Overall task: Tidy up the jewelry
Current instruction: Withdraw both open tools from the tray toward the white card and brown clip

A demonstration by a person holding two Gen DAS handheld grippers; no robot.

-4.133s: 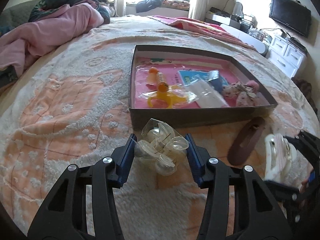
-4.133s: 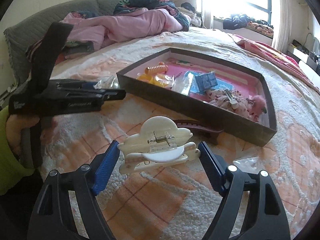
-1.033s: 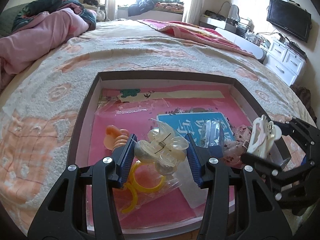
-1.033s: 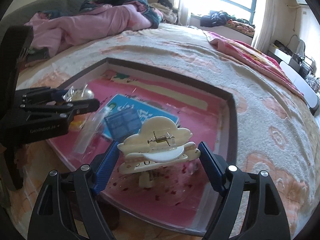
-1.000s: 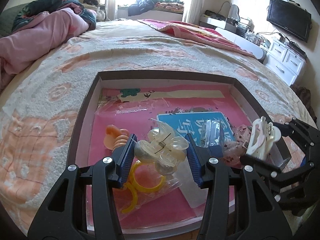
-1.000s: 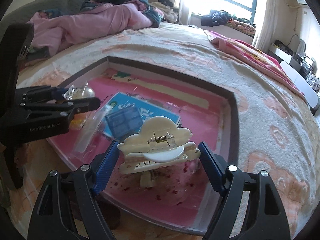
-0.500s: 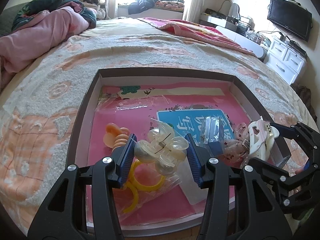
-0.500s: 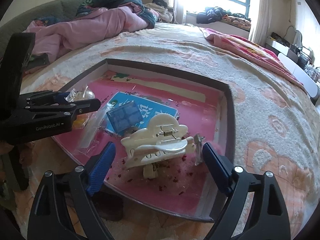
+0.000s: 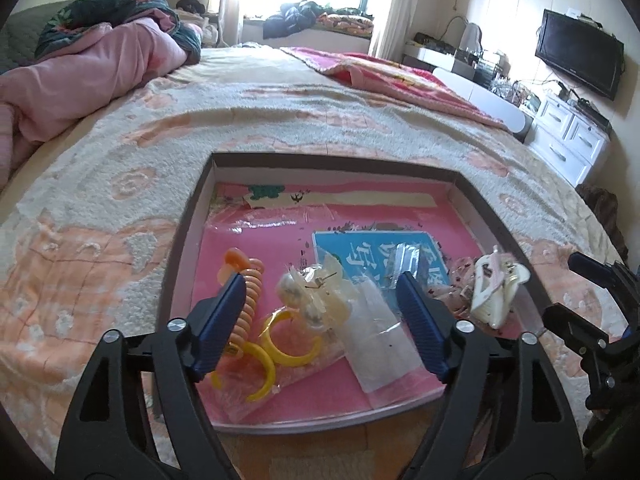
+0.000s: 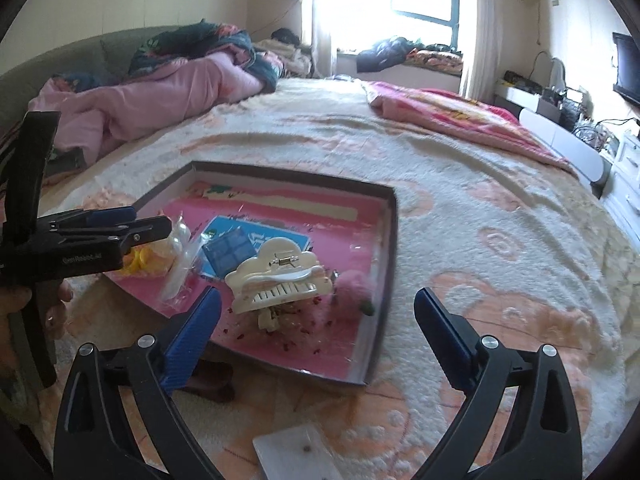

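Observation:
A shallow dark box [image 9: 188,224] with a pink floor lies on the bed, also in the right wrist view [image 10: 390,236]. A clear hair claw [image 9: 316,296] lies inside it on yellow rings [image 9: 280,340]. My left gripper [image 9: 320,320] is open above it, jaws wide apart, empty. A cream hair claw [image 10: 280,280] rests in the box's right part, also in the left wrist view [image 9: 494,294]. My right gripper [image 10: 316,332] is open and empty, drawn back over the box's near edge.
An orange spiral tie [image 9: 250,292], a blue card [image 9: 380,252] and clear bags [image 9: 376,344] lie in the box. A dark brown clip [image 10: 212,384] and a small clear bag [image 10: 296,456] lie on the blanket in front. Pink bedding [image 9: 80,76] is heaped at the far left.
Both grippers opened and let go of their hair claws, which now lie in the box. Both grippers have pulled back and up a little.

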